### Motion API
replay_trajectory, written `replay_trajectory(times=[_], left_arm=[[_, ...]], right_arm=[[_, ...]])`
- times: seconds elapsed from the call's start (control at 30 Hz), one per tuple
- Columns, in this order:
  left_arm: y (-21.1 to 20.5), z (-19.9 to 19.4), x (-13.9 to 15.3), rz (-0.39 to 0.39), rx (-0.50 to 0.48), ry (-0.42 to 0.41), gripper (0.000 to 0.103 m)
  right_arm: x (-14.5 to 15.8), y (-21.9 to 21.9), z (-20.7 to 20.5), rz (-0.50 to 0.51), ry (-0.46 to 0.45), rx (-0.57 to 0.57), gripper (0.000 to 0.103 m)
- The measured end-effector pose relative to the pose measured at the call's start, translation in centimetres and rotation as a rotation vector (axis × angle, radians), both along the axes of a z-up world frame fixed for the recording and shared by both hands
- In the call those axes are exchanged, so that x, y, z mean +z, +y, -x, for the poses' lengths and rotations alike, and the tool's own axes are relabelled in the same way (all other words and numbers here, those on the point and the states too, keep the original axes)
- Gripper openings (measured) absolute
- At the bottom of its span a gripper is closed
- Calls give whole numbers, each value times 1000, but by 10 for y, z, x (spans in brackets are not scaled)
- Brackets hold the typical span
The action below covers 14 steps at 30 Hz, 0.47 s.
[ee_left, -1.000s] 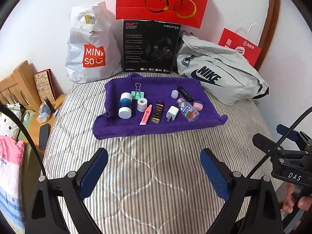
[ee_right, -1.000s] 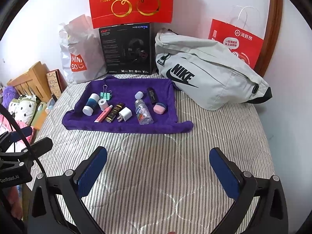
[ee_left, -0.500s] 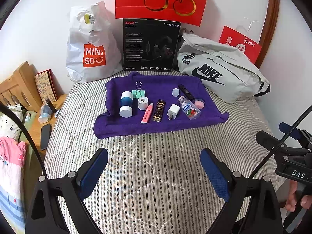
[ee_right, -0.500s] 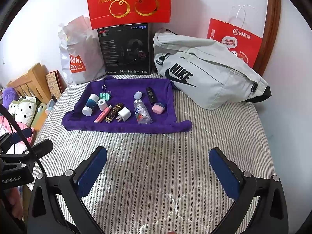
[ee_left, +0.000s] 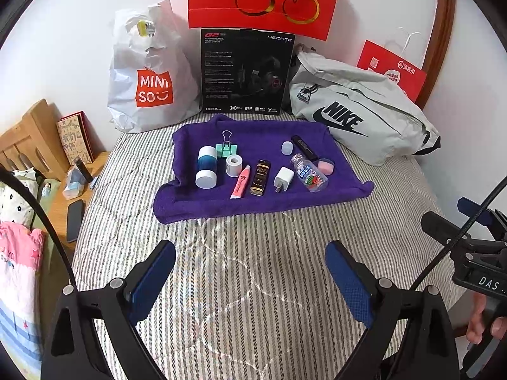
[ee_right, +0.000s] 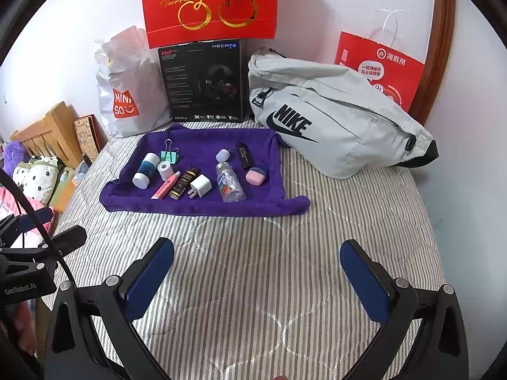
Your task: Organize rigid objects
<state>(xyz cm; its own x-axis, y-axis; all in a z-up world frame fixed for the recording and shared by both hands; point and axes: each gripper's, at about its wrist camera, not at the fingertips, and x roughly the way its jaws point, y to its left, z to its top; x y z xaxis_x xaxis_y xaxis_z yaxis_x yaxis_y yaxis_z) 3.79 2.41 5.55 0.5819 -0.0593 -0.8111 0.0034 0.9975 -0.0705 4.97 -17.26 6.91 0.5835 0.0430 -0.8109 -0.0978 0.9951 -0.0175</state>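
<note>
A purple towel [ee_left: 336, 190] [ee_right: 202, 205] lies on the striped bed and carries several small objects: a blue-and-white jar [ee_left: 206, 166] [ee_right: 145, 171], a green binder clip [ee_left: 226, 148], a white tape roll [ee_left: 234, 165], a pink tube [ee_left: 240, 182] [ee_right: 164, 185], a dark gold-labelled bottle [ee_left: 259, 177], a white charger [ee_left: 283, 179] [ee_right: 200, 185], a clear candy bottle [ee_left: 309, 172] [ee_right: 229, 182], a pink case [ee_left: 325, 166] [ee_right: 256, 175] and a black stick [ee_left: 304, 147]. My left gripper [ee_left: 250, 264] and right gripper [ee_right: 256, 264] both stand open over bare mattress, well short of the towel, holding nothing.
Against the wall stand a white Miniso bag [ee_left: 149, 76], a black headset box [ee_left: 245, 71], a grey Nike bag [ee_left: 358, 120] [ee_right: 332, 117] and red paper bags [ee_right: 380, 69]. A wooden bedside shelf [ee_left: 60, 202] with a phone sits left. The right gripper's body [ee_left: 475, 253] shows at right.
Both grippers have drifted slightly; the towel and objects sit a little lower and nearer in both views. Jaws stayed open, nothing was picked up.
</note>
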Motion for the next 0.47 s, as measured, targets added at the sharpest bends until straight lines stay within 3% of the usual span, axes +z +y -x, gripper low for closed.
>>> replay_trajectory(times=[0.47], left_arm=[[2,2,0,6,0,-19,96]], right_arm=[[1,-2,2,6,-3,-2,103]])
